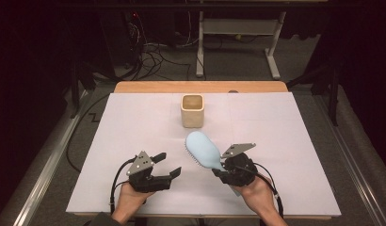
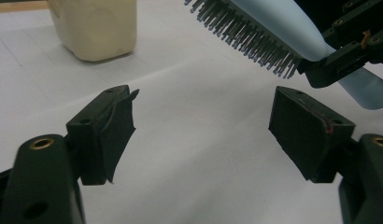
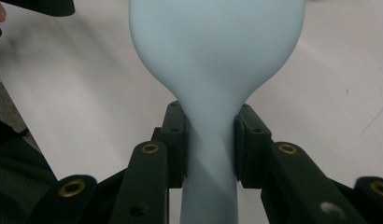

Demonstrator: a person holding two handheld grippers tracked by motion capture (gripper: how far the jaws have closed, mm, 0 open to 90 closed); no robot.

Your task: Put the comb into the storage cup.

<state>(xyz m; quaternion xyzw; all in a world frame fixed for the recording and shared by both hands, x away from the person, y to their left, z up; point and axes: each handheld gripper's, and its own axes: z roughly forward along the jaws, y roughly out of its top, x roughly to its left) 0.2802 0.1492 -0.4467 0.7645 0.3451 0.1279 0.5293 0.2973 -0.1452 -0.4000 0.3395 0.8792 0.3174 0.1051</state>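
A light blue hairbrush [image 1: 204, 149] with dark bristles is held off the white table, head pointing away and to the left. My right gripper [image 1: 222, 168] is shut on its handle; in the right gripper view both pads [image 3: 241, 140] press the narrow neck of the hairbrush [image 3: 213, 70]. My left gripper [image 1: 166, 164] sits to the brush's left, low over the table, open with nothing between its jaws. The left gripper view shows the brush's bristles [image 2: 248, 35] up and to the right, beyond my open left gripper [image 2: 206, 126].
A cream square cup [image 1: 192, 110] stands upright at the back middle of the white table sheet [image 1: 134, 122], seen too as the cup [image 2: 94, 28] ahead of the left jaws. Beyond the table's wooden far edge are cables and a desk frame on the floor.
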